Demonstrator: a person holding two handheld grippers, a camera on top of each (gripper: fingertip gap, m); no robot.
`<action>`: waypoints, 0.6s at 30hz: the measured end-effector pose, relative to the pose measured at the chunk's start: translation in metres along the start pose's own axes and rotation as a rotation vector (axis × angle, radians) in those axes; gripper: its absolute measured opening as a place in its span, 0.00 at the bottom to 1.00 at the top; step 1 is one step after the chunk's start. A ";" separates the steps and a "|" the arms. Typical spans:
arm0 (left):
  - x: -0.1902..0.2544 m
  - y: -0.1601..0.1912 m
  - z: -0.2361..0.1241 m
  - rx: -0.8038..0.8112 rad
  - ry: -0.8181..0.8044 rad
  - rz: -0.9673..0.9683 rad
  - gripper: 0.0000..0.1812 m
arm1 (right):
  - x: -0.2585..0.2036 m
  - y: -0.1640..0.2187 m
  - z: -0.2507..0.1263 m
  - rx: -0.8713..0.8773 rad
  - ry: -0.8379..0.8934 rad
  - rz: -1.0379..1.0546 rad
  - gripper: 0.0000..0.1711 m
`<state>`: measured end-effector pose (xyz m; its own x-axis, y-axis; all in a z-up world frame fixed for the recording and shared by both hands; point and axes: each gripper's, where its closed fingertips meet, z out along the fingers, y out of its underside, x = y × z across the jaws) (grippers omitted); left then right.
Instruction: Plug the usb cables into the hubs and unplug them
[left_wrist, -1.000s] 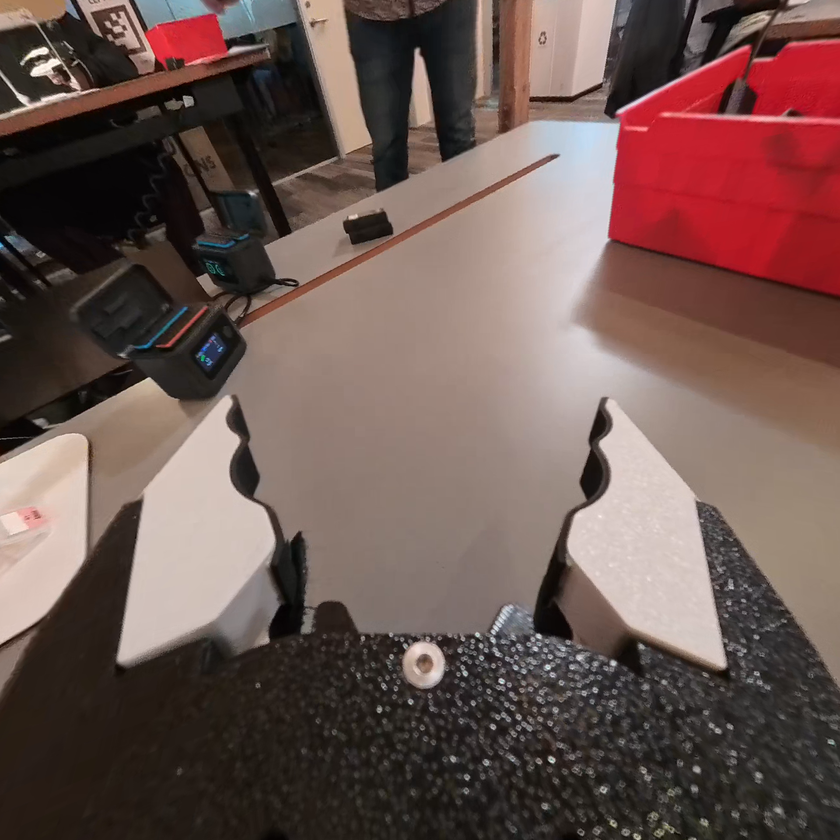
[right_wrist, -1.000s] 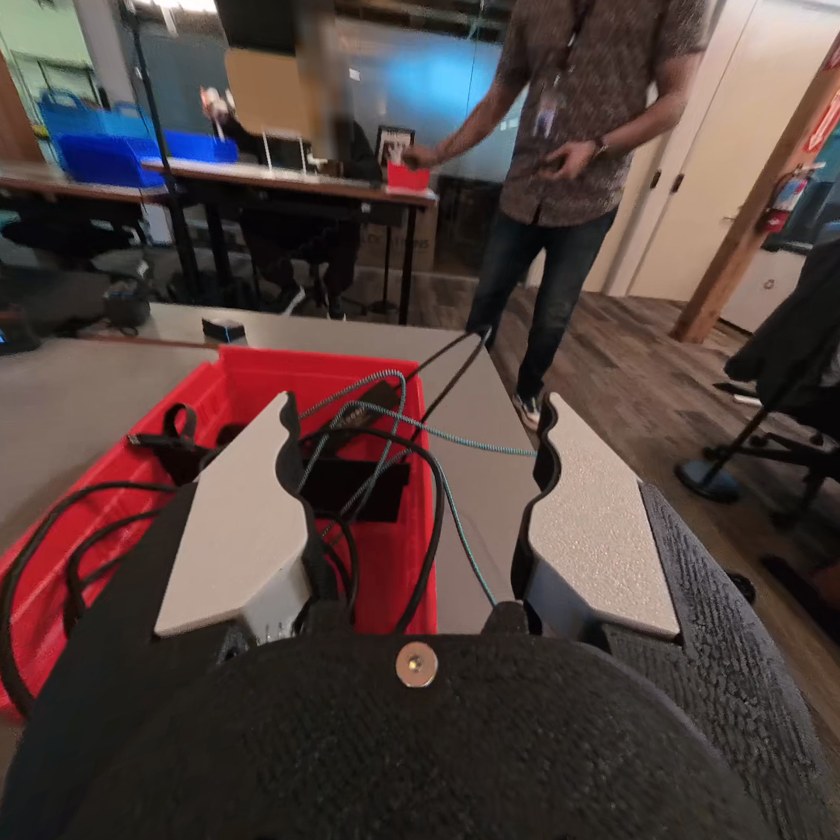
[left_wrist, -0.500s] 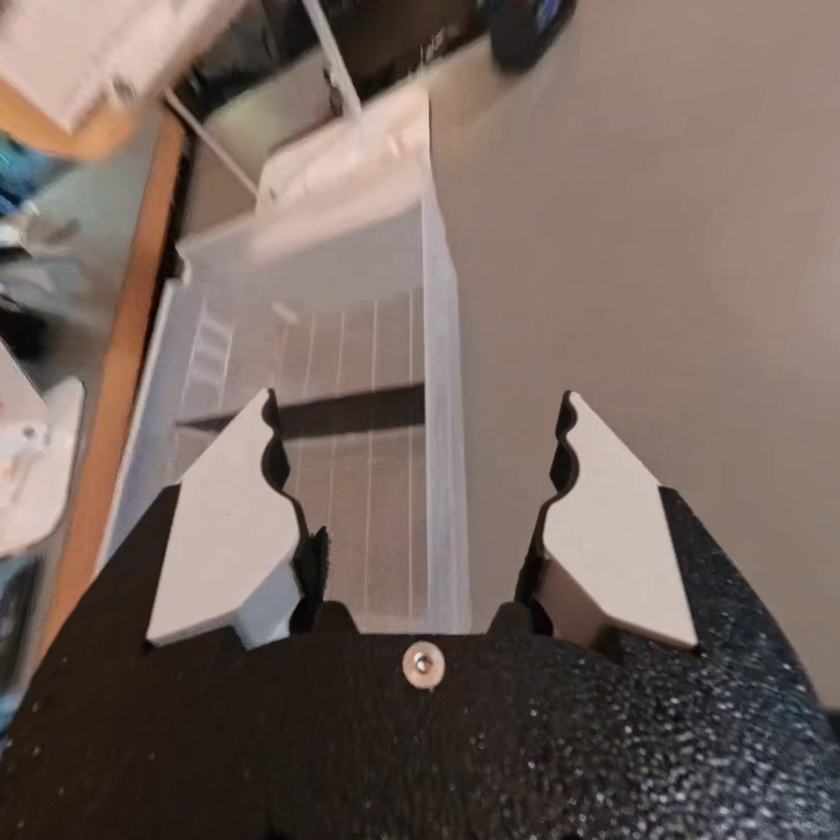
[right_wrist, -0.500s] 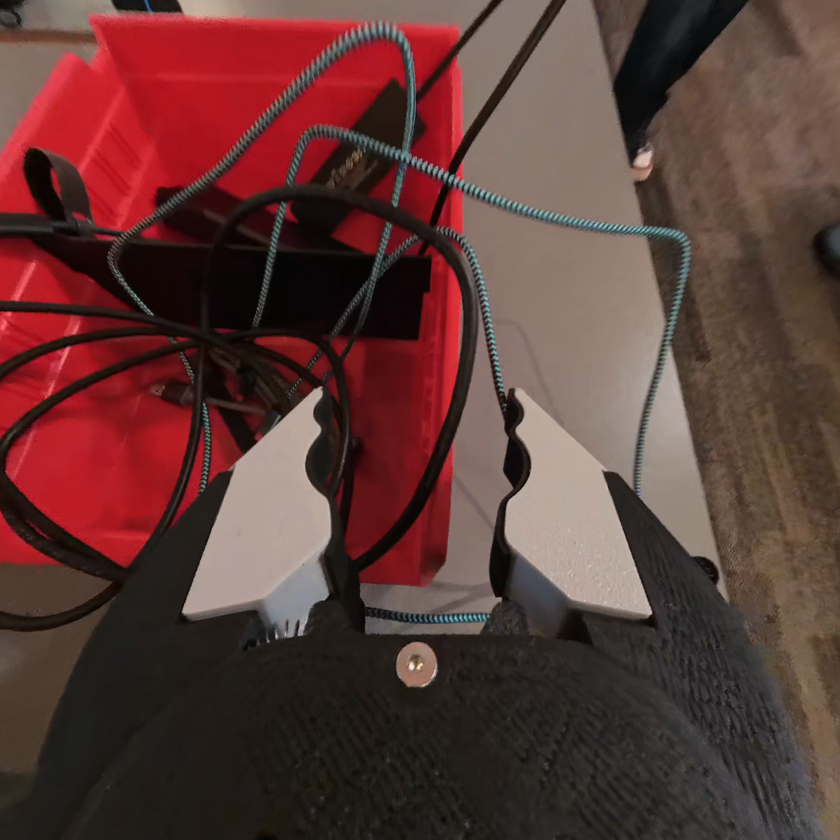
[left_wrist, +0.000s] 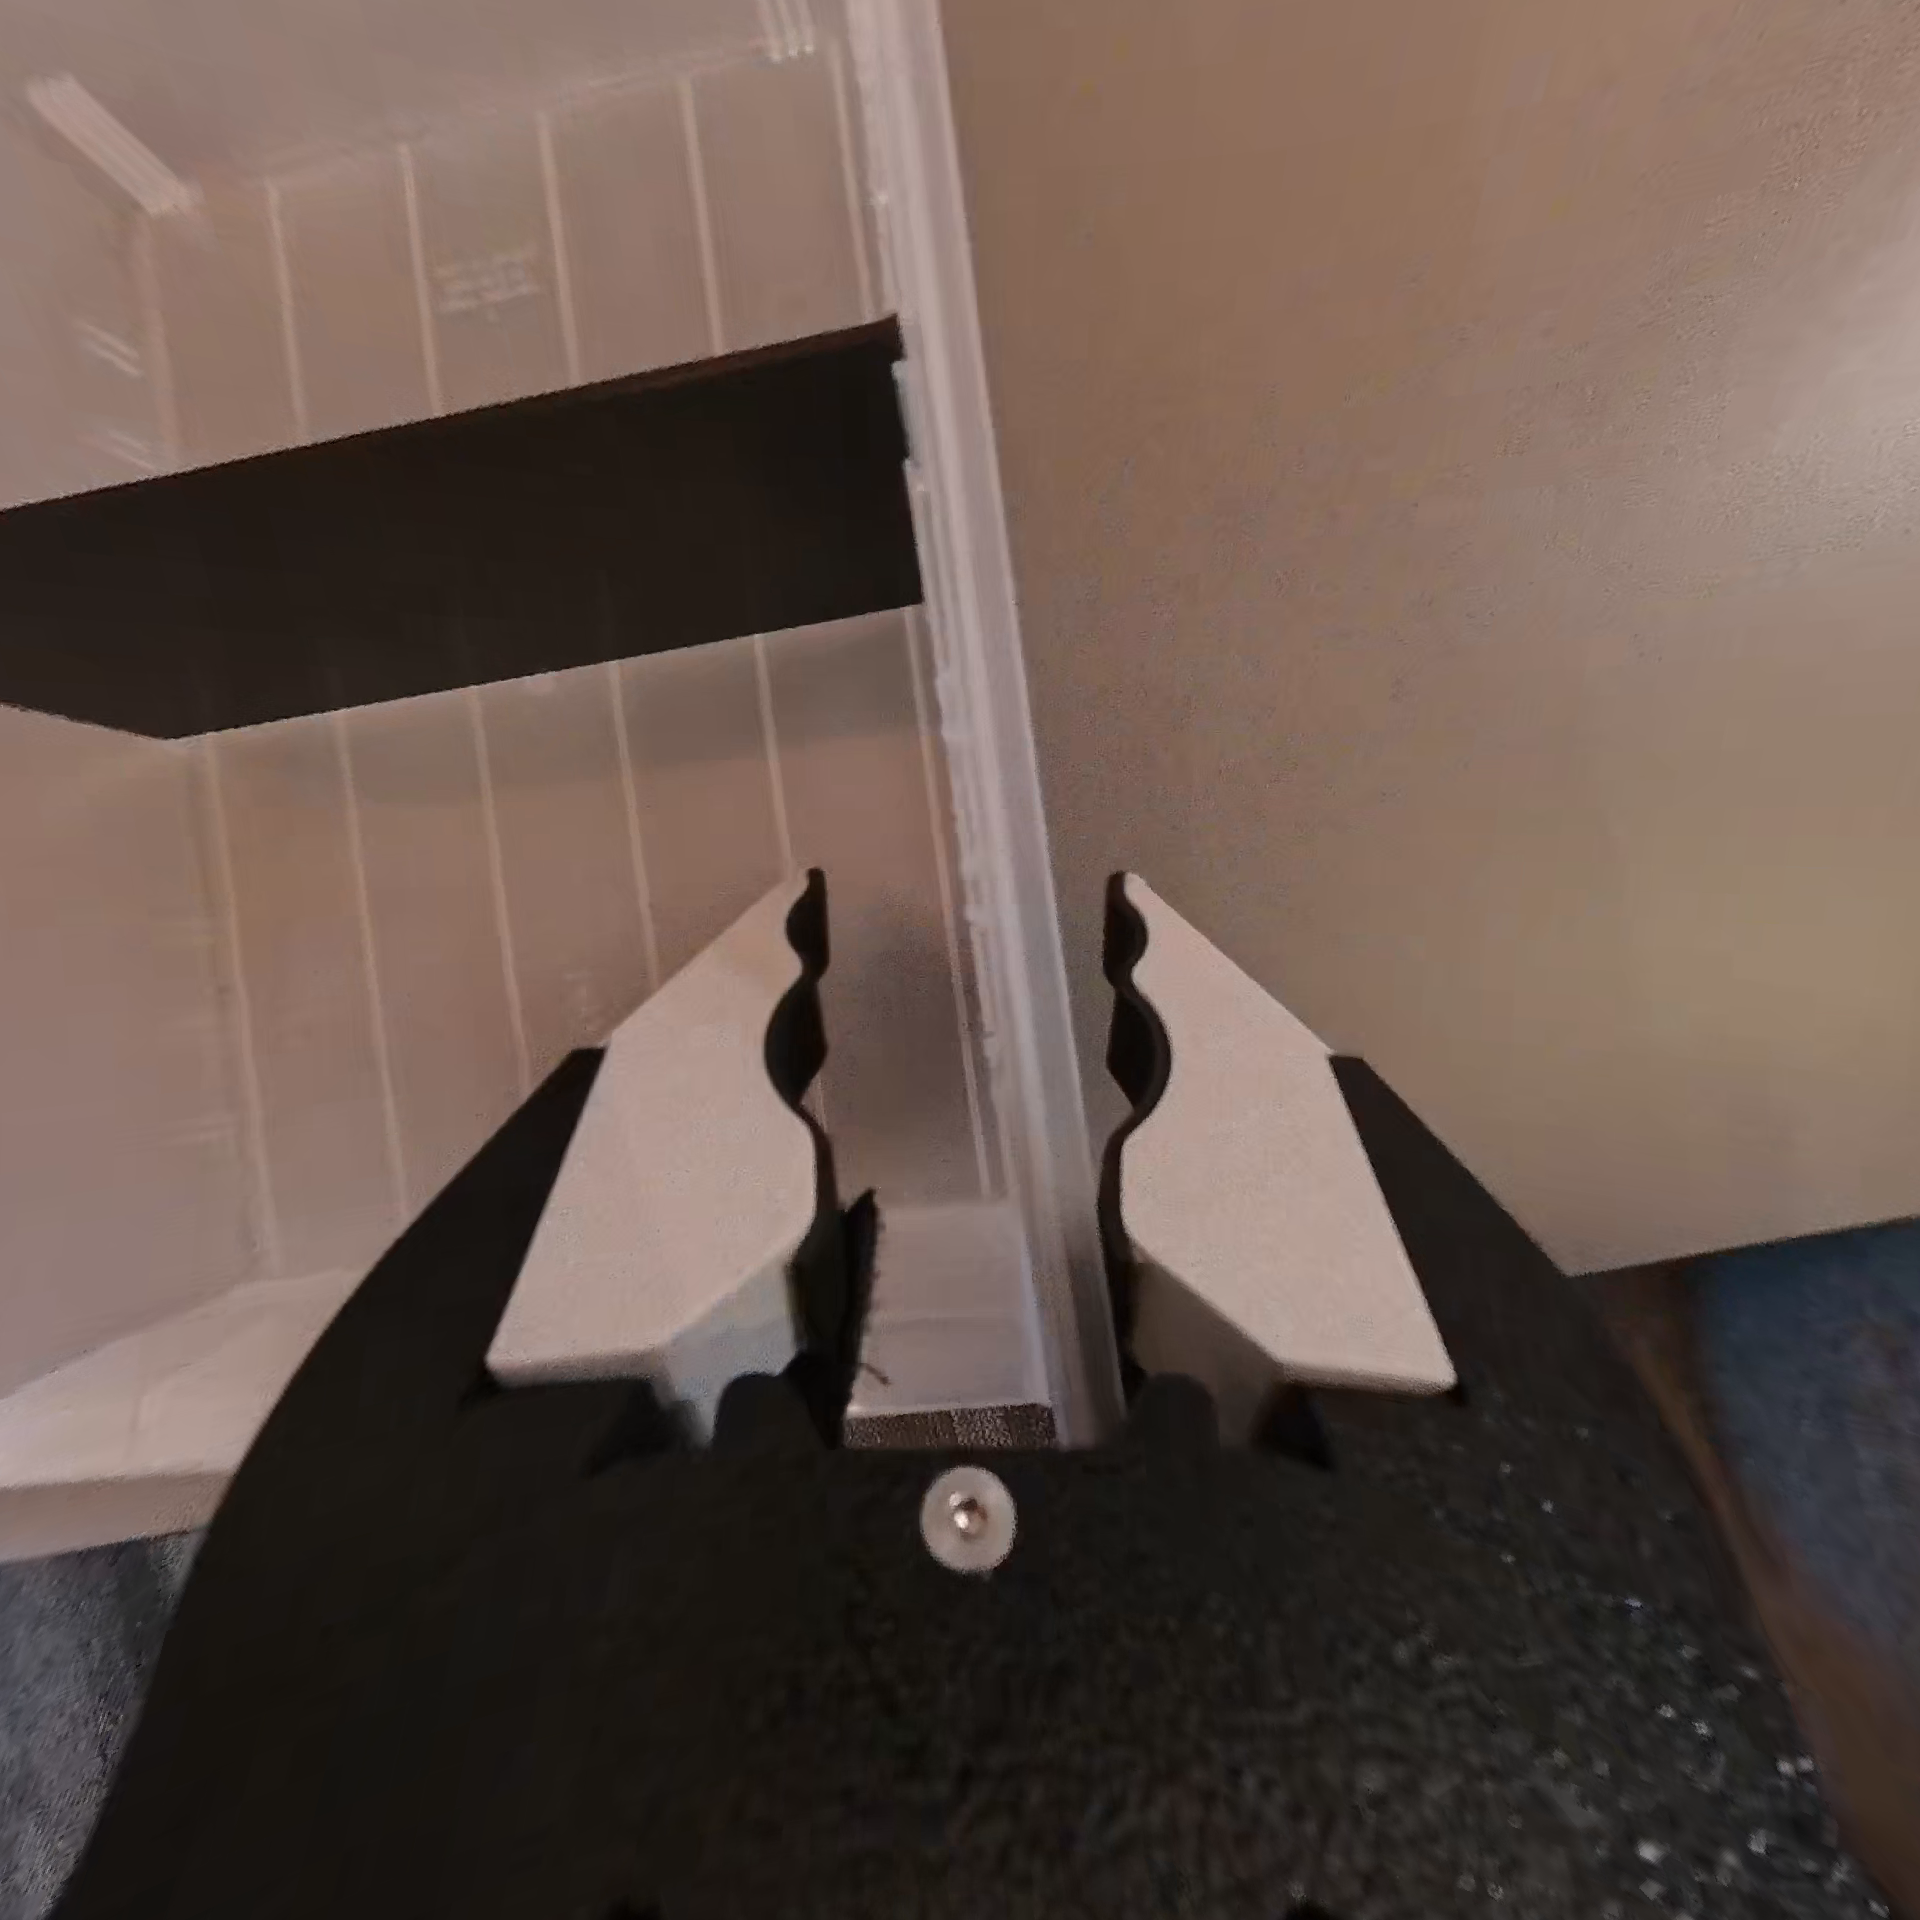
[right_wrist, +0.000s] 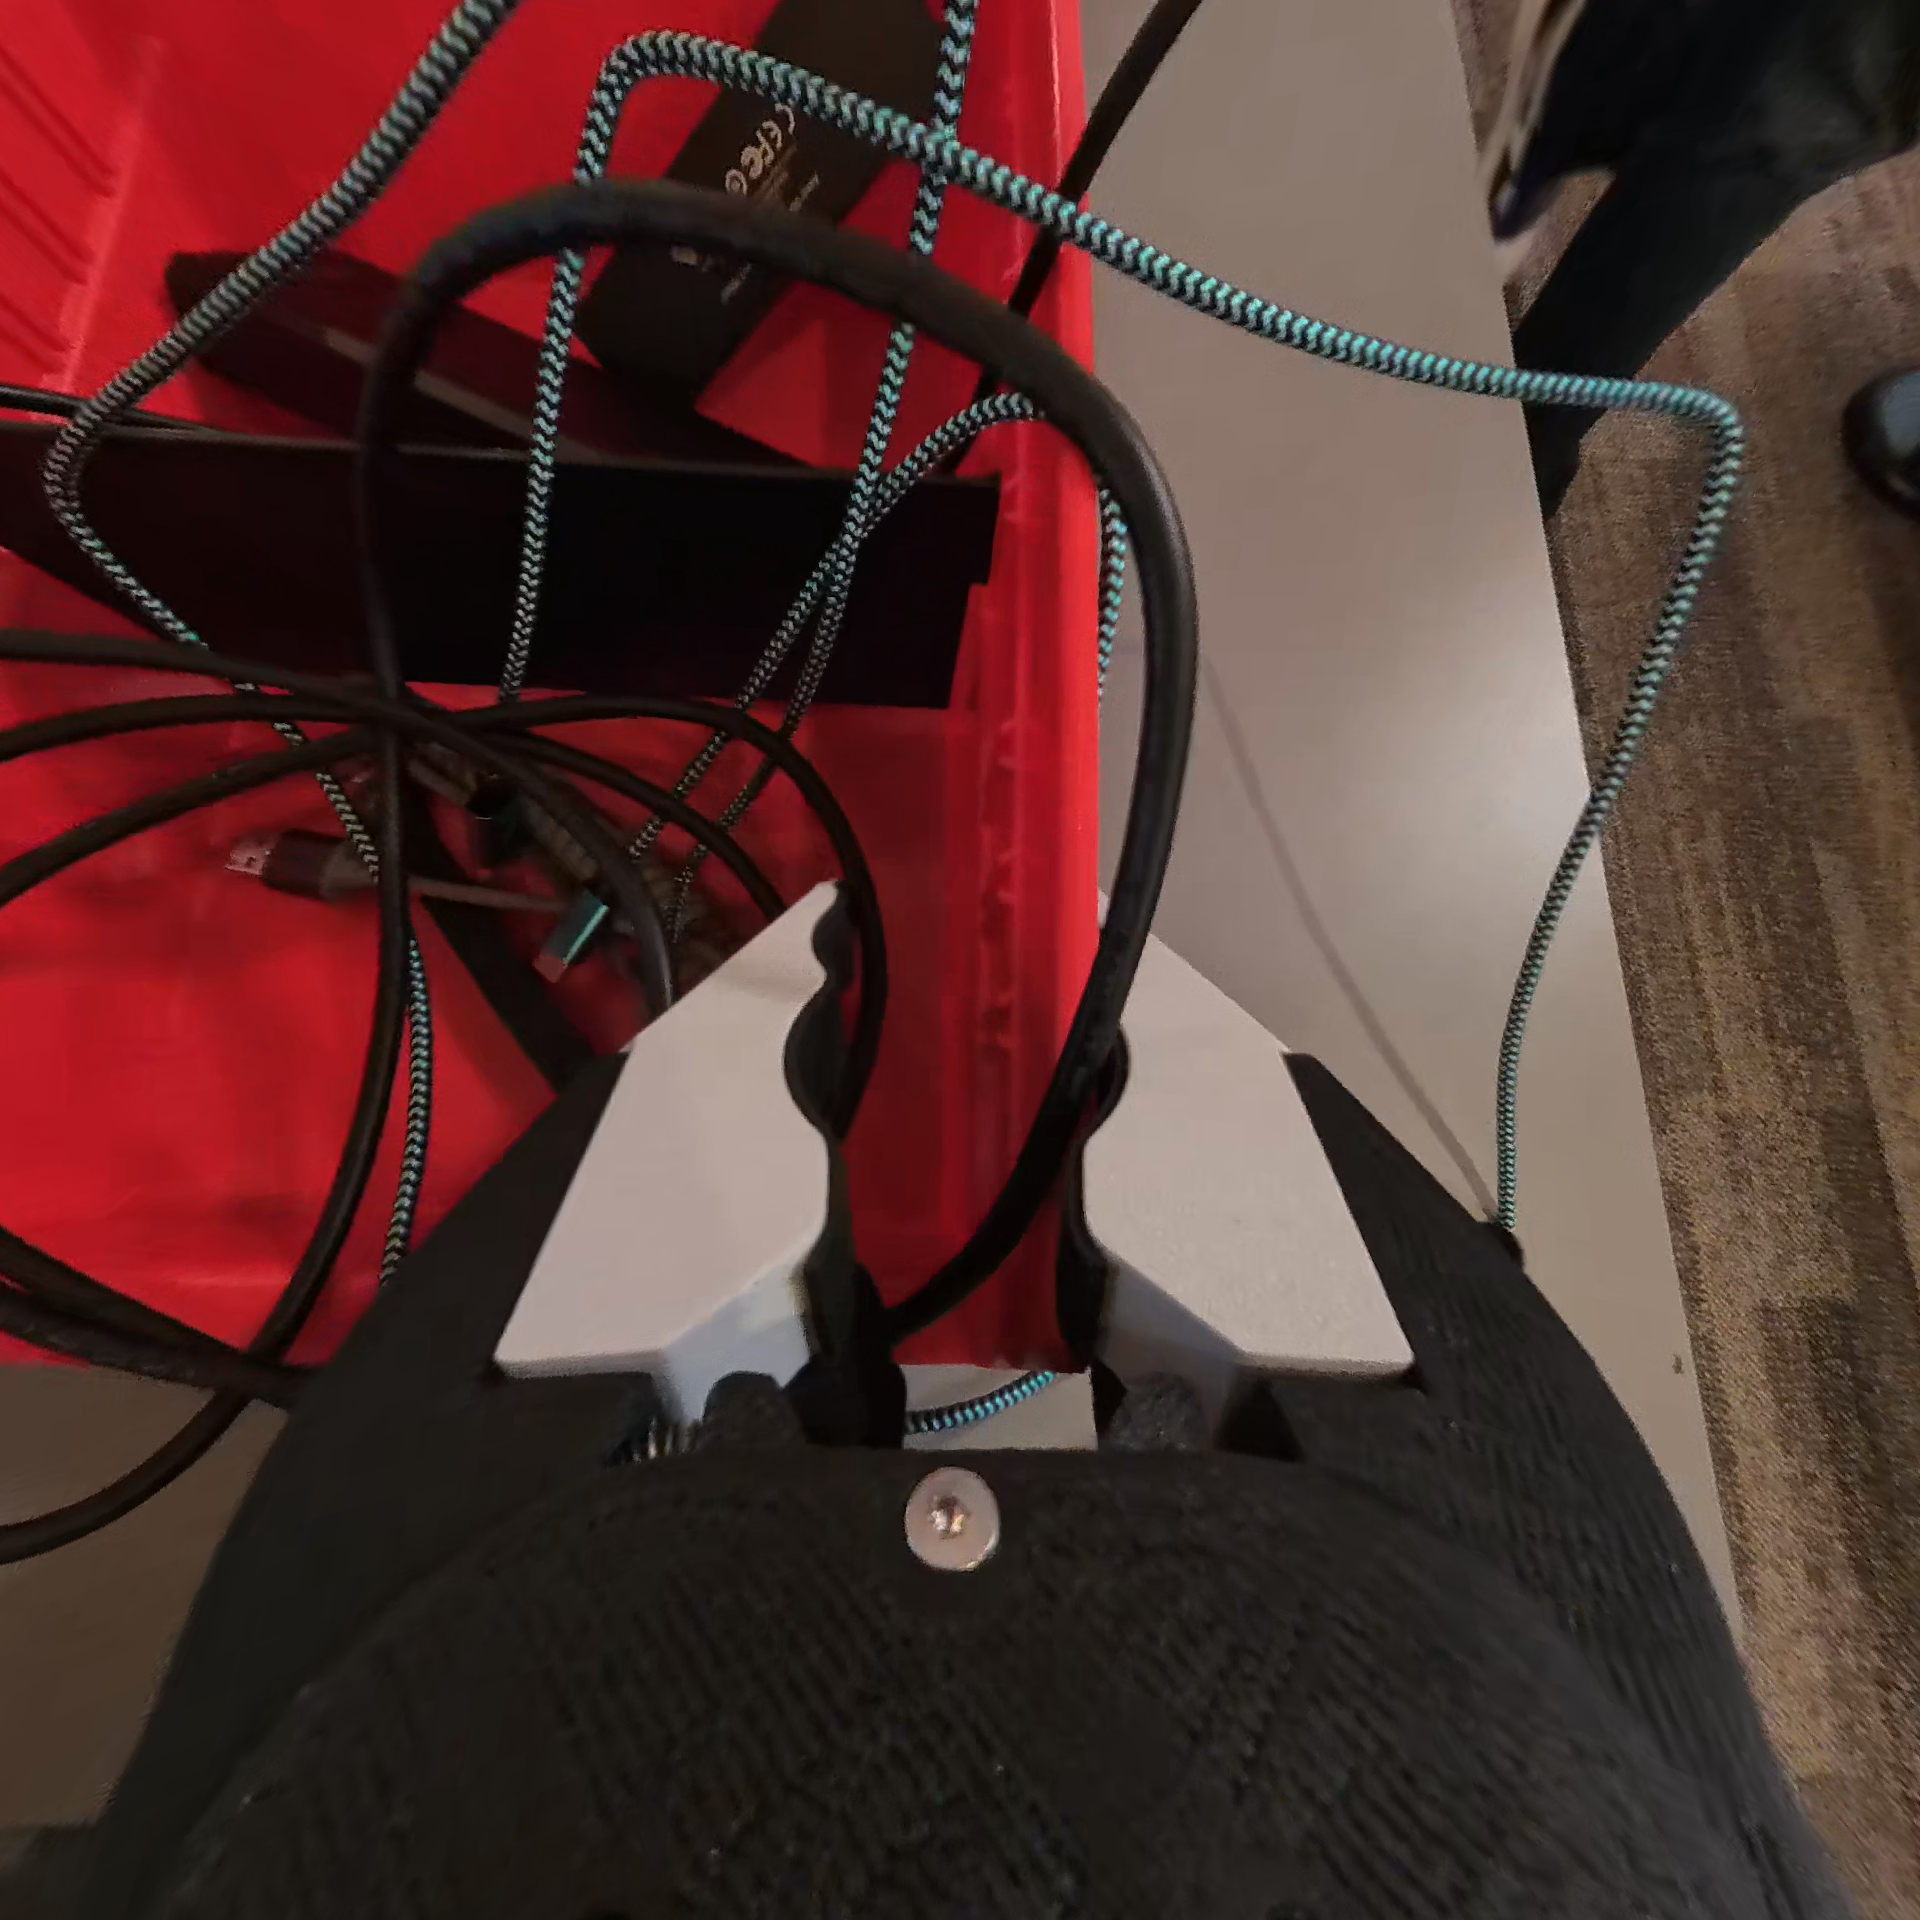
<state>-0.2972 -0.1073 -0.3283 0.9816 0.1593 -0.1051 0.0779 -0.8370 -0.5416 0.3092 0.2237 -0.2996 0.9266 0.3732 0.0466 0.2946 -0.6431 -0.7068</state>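
Over the last second you have tipped both wrists down from a level look across the room to a steep look at the bins, and both sets of jaws have narrowed. Your left hand-held gripper (left_wrist: 966, 1049) now straddles the right wall of the clear plastic bin (left_wrist: 977, 665), fingers partly apart with the wall between them but not visibly pinched; a black divider (left_wrist: 457, 530) crosses the bin, which otherwise looks bare. Your right hand-held gripper (right_wrist: 961, 1049) hangs at the near right corner of the red bin (right_wrist: 135, 1039), fingers partly apart, with the thick black cable (right_wrist: 1169, 582) looping between them and touching the right finger; nothing is clamped. The task's things sit in that red bin: the black hub (right_wrist: 769, 177) lies tilted at the far end, loose USB plugs (right_wrist: 312, 862) lie in the tangle, and the teal braided cable (right_wrist: 1299, 322) spills out over the tabletop (right_wrist: 1351, 675). I judge you are only now closing in to fetch a cable, so no plugging has begun. The hub carries printed certification marks and a line of small text, too soft to read; moulded lettering on the clear bin is also illegible.
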 end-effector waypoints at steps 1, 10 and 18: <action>0.003 0.000 0.000 -0.002 0.019 0.007 0.26 | 0.001 0.000 0.000 0.000 0.006 -0.002 0.19; 0.014 -0.001 0.001 -0.013 0.036 0.000 0.15 | 0.000 0.001 -0.002 0.004 0.008 -0.039 0.07; 0.014 0.003 -0.006 0.015 -0.053 0.094 0.11 | -0.023 -0.003 0.002 -0.005 -0.028 -0.141 0.07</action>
<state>-0.2820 -0.1108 -0.3263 0.9739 0.1081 -0.1996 -0.0173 -0.8415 -0.5399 0.2861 0.2183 -0.2994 0.8693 0.4781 0.1254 0.4223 -0.5867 -0.6909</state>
